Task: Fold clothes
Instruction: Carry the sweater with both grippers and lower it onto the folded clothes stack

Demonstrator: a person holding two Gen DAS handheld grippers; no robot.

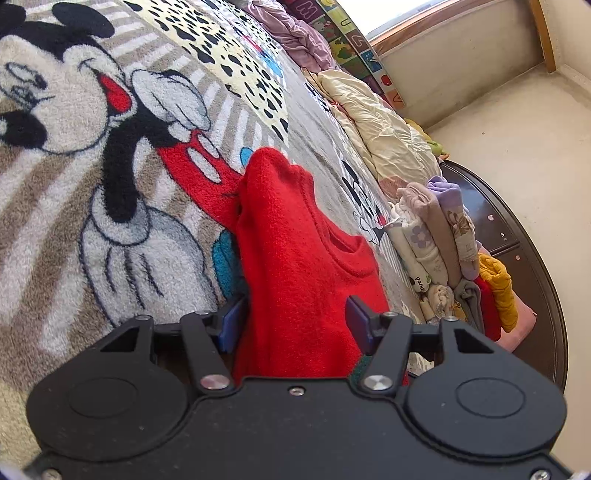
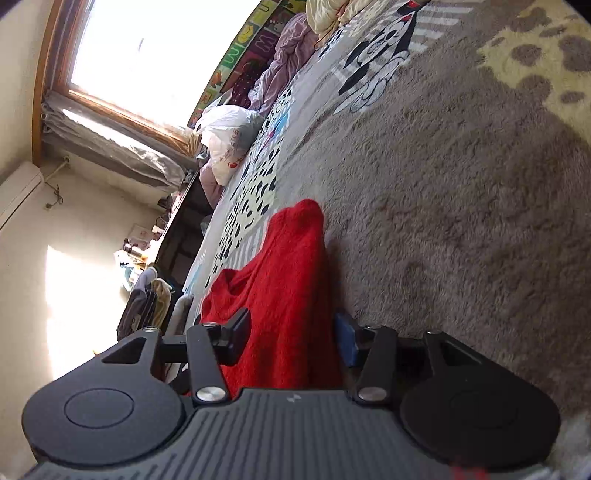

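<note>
A red knitted sweater (image 1: pixel 295 240) lies on a fleece cartoon-mouse blanket (image 1: pixel 74 192), with its neckline to the right and one end bunched into a hump. My left gripper (image 1: pixel 295 325) straddles its near edge. The blue pads (image 1: pixel 360 325) stand apart on either side of the fabric, which lies loose between them. In the right wrist view the same sweater (image 2: pixel 288 277) runs away from my right gripper (image 2: pixel 291 339). That gripper's jaws are also spread, with the knit lying slack between them on the brown part of the blanket (image 2: pixel 461 221).
A stack of folded small clothes (image 1: pixel 436 243) stands at the bed's right edge by the dark wooden bed frame (image 1: pixel 517 229). Behind it lie a cream quilt (image 1: pixel 380 122) and a lilac blanket (image 1: pixel 295 33). A white plastic bag (image 2: pixel 229 129) sits below the window (image 2: pixel 147 55).
</note>
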